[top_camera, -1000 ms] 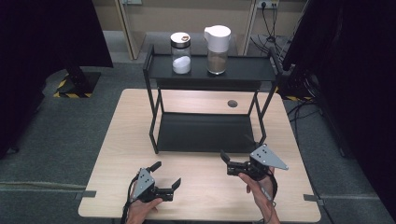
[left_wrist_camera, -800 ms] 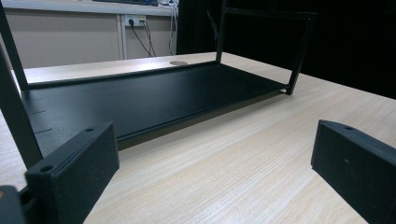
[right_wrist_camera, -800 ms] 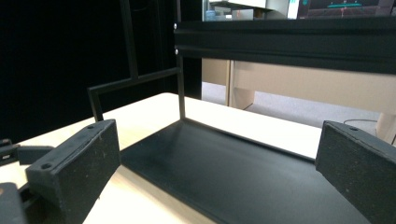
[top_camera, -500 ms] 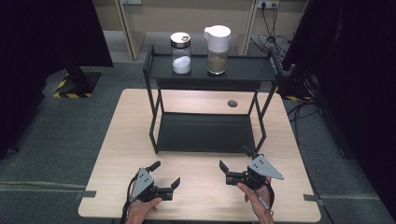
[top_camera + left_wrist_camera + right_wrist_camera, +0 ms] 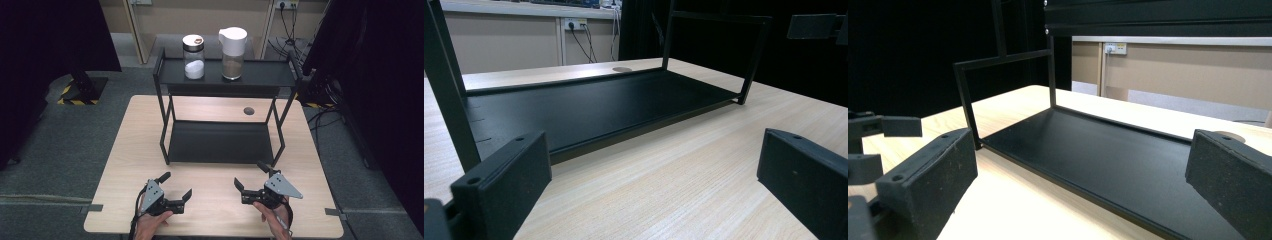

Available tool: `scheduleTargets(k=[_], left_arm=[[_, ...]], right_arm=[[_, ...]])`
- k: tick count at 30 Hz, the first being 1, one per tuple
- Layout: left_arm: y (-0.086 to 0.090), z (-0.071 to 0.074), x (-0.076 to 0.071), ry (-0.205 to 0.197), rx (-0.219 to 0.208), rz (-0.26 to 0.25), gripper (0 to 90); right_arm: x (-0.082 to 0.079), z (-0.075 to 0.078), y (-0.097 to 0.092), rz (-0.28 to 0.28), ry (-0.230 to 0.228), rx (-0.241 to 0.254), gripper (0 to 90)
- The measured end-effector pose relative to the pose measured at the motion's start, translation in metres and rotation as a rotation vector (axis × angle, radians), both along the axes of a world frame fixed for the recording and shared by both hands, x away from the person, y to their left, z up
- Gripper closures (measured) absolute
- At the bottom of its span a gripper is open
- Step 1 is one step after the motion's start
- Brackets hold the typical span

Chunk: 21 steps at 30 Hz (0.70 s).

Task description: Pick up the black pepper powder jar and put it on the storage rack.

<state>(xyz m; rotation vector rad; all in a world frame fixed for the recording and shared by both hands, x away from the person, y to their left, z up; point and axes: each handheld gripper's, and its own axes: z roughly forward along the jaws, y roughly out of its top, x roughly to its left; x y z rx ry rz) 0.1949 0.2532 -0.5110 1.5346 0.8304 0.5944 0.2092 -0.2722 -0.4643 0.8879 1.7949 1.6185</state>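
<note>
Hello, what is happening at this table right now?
A person holds a hand-held gripper in each hand above the near edge of the light wooden table. The left hand-held gripper and the right hand-held gripper are both open and hold nothing. Ahead stands a black two-level metal rack; its top shelf carries a glass jar of white powder and a white-lidded pitcher.

black rack (image 5: 220, 142), pale wood-grain table (image 5: 140, 145), white-lidded jug (image 5: 233, 46).

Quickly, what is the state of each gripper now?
Left gripper: open, holding nothing.
Right gripper: open, holding nothing.
</note>
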Motion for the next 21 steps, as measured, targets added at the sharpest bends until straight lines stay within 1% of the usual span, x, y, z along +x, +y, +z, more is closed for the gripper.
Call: scheduleTargets(k=[6,14,18,21], left_arm=[[0.000,0.000,0.000,-0.003,-0.001,0.006,0.4],[-0.001,0.000,0.001,-0.005,0.007,-0.001,0.3],[-0.001,0.000,0.000,-0.011,0.003,-0.003,0.4],[-0.001,0.000,0.000,-0.009,0.002,-0.004,0.3]], right_arm=[[-0.003,-0.003,-0.004,-0.003,0.009,0.005,0.4],[-0.009,-0.006,-0.009,-0.012,0.016,0.009,0.4],[-0.011,-0.007,-0.009,-0.015,0.016,0.005,0.4],[-0.012,-0.007,-0.010,-0.016,0.017,0.009,0.4]])
